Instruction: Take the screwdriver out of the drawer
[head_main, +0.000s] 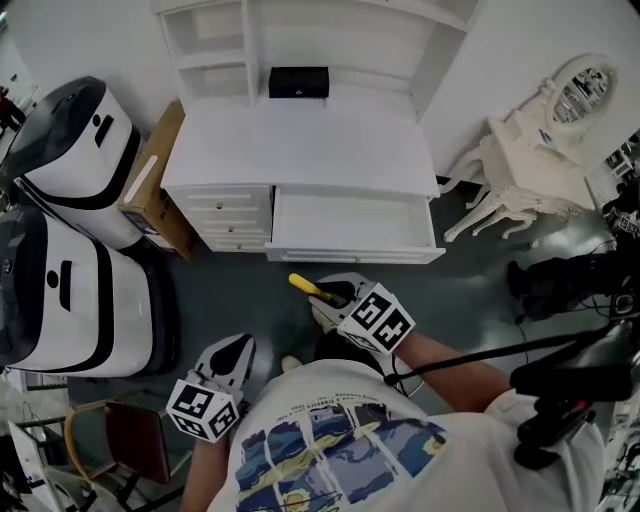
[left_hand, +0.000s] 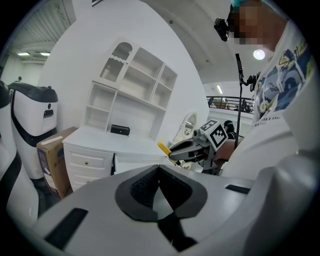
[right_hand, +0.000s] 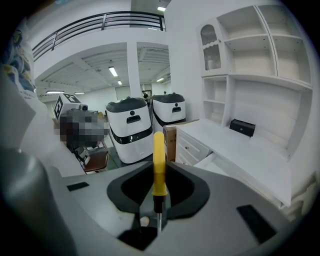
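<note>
Right tool (right_hand: 158, 194) is clamped on the screwdriver (right_hand: 158, 160), whose yellow handle sticks out past the jaws. It holds the screwdriver in the air in front of the open drawer (head_main: 352, 254), clear of it. The drawer's inside looks bare. Left tool (left_hand: 159, 176) has its jaws together on nothing, low beside the person. Behind, the white table (head_main: 300, 140) carries a small black box (head_main: 298, 82). The taking-out looks done; at most, setting the screwdriver down remains.
</note>
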